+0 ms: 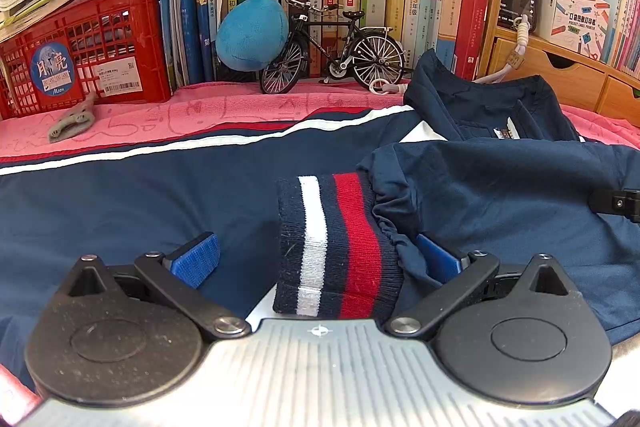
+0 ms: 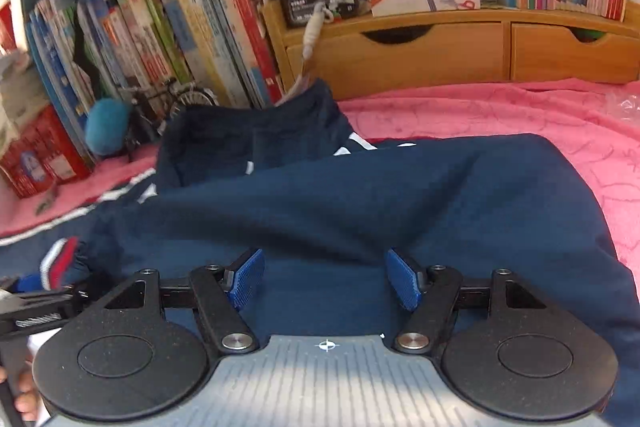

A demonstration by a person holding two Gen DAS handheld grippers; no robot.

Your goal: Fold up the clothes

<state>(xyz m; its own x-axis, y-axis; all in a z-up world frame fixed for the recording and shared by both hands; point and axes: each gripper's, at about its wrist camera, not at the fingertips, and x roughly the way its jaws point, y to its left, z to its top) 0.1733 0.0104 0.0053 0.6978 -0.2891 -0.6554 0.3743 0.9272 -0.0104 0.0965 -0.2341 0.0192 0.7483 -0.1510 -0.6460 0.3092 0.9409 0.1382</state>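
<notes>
On pink cloth [image 1: 120,123], navy jacket [image 1: 120,207] lies rumpled; both hand-held grippers gape.

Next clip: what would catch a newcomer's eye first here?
The navy jacket sprawled across the pink towel, with its striped cuff lying between the left tool's open jaws. Behind it, a model bicycle and a blue plush stand before a wall of books.
</notes>
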